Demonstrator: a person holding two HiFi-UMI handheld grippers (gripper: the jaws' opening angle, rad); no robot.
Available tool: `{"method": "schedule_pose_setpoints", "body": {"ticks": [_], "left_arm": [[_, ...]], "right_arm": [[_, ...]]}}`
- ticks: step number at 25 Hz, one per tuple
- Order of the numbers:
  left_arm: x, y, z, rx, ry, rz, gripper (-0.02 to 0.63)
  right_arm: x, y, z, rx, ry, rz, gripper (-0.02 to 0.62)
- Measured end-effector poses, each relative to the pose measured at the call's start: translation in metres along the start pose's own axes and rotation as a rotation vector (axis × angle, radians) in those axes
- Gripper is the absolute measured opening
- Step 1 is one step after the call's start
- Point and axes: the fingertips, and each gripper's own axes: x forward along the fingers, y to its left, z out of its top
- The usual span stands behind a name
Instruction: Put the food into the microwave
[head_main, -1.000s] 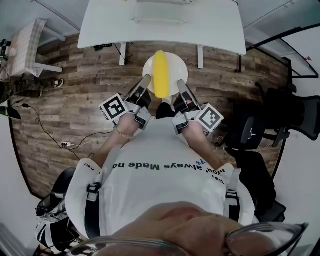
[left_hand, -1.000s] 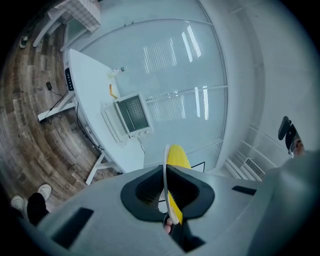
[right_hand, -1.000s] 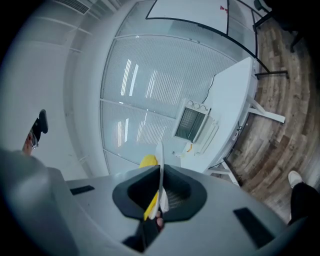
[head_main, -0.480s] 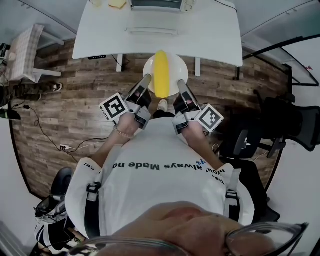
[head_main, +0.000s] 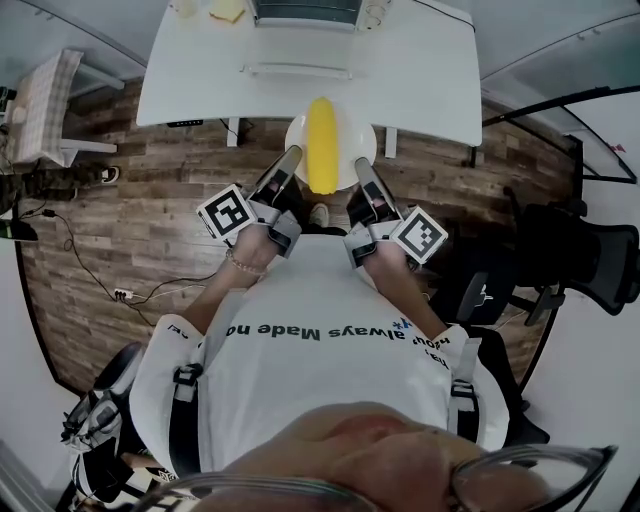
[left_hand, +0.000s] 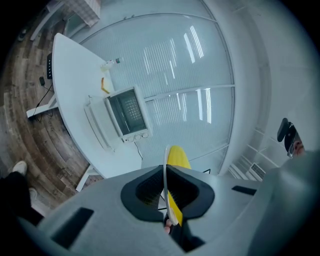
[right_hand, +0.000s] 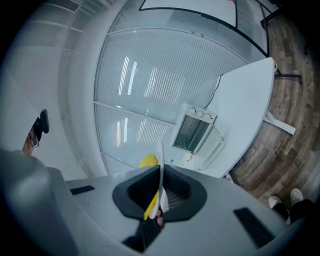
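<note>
While the person stands before the white table (head_main: 420, 70), both grippers are closed on one white plate (head_main: 361, 137), held level in the air at the table's near edge.

- Left gripper (head_main: 291, 154): jaws pressed together on the plate's left rim; in the left gripper view the thin rim (left_hand: 165, 172) runs edge-on between the dark pads (left_hand: 145, 192) of the gripper (left_hand: 167, 186).
- Right gripper (head_main: 358, 164): jaws likewise clamped on the right rim; in the right gripper view the rim (right_hand: 160, 162) stands pinched between the jaws of the gripper (right_hand: 159, 194).
- Yellow food (head_main: 321, 145): one long piece lying along the plate's middle, between the two grippers; its end shows past the jaws in both gripper views (left_hand: 178, 157) (right_hand: 148, 161).
- Microwave (head_main: 305, 10): on the far side of the table, window facing the person; well apart from the plate, with bare tabletop between; also seen from the grippers (left_hand: 126, 112) (right_hand: 192, 131).
- Long white piece (head_main: 295, 70): on the table just in front of the microwave; what it is cannot be told.
- Small yellow item (head_main: 228, 10): on the table, left of the microwave.
- Black office chair (head_main: 585, 245): on the wooden floor (head_main: 150, 180) to the right.
- Cable (head_main: 150, 285): trailing over the floor at left.
</note>
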Motion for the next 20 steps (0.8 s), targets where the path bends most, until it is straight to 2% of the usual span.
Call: {"method": "schedule_pose_setpoints", "body": {"ticks": [8,13,17,20], "left_arm": [[0.019,0.012,0.020,-0.005,0.004,0.011,0.018],[0.039,0.019,0.046,-0.003,0.015,0.007,0.018],[0.057,0.033,0.080,0.024,0.034,0.032,0.018],[0.078,0.042,0.115,0.004,0.034,0.031,0.018]], "right_arm": [[0.027,-0.007,0.010,0.017,-0.005,0.001,0.023],[0.056,-0.012,0.021,0.011,-0.011,-0.011,0.023],[0.096,-0.013,0.030,0.014,-0.010,-0.015,0.023],[0.135,-0.015,0.040,0.021,-0.008,-0.027,0.023]]}}
